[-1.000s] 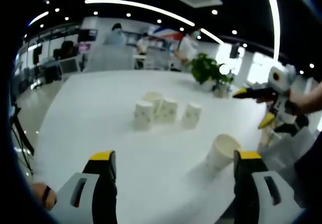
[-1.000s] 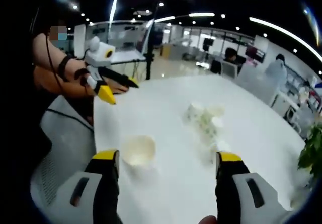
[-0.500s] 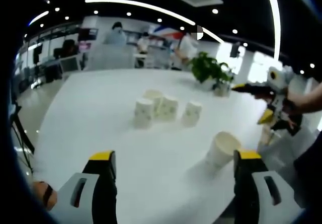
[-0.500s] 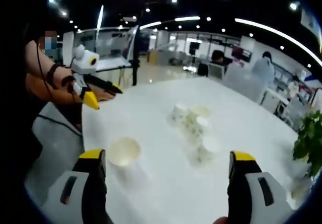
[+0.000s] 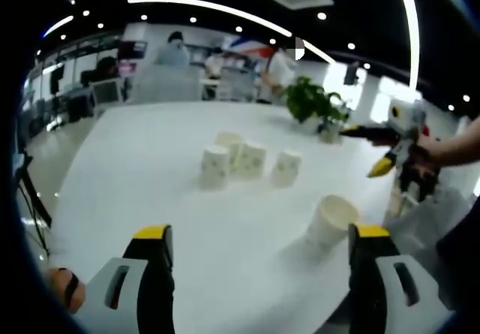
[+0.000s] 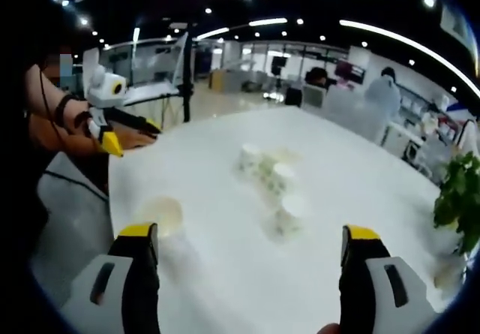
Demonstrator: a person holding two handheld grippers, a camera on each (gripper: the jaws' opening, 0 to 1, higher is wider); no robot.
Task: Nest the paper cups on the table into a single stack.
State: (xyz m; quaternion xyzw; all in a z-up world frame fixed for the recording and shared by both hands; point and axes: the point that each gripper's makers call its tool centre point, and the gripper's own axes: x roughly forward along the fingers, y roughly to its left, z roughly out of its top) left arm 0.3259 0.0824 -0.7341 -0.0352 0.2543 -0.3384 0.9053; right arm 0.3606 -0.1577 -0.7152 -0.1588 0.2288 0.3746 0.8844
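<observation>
Paper is what we are dealing with — thin, light, easily crushed cups on a white table [image 5: 150, 154]. In the left gripper view, our left gripper [image 5: 259, 244] rides at six o'clock with its jaws spread wide and nothing between them. A cluster of four cups [image 5: 247, 163] stands upside down near the centre, while a lone cup [image 5: 330, 221] stands mouth-up at about four o'clock, just beside the right-hand jaw. The right gripper [image 5: 375, 150] comes in at three o'clock, jaws parted, empty.

In the right gripper view, that right gripper [image 6: 244, 248] is likewise released, the cluster sitting just above centre and the lone cup at nine o'clock.

We judge these cups will tip or dent readily — best pinched lightly across the side wall, near the stiffer rolled rim.
</observation>
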